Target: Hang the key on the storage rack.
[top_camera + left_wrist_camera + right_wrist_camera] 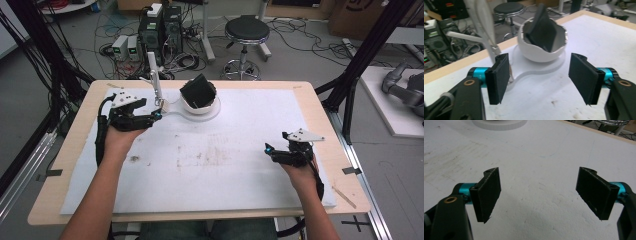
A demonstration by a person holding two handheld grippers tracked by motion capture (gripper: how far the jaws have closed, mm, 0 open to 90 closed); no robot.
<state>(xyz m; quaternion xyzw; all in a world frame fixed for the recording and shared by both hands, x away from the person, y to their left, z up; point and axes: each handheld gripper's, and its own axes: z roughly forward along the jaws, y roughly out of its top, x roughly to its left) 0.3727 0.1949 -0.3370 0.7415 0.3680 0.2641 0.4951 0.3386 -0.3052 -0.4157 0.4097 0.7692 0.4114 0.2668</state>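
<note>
Left gripper [159, 115] stands wide, empty, just beside the bowl [541, 53] holding the black cloth [542, 31]. Right gripper [268, 149] open, empty, well apart. Release step judged complete; next: withdraw clear.

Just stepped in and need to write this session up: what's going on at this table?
A person at the table holds a two-jaw gripper in each hand. The left gripper is open with nothing between its jaws, close in front of a white bowl on a white stand; a black cloth sits stuffed in the bowl. A thin white post rises beside it. The right gripper is open over bare table covering, apart from the bowl.
</note>
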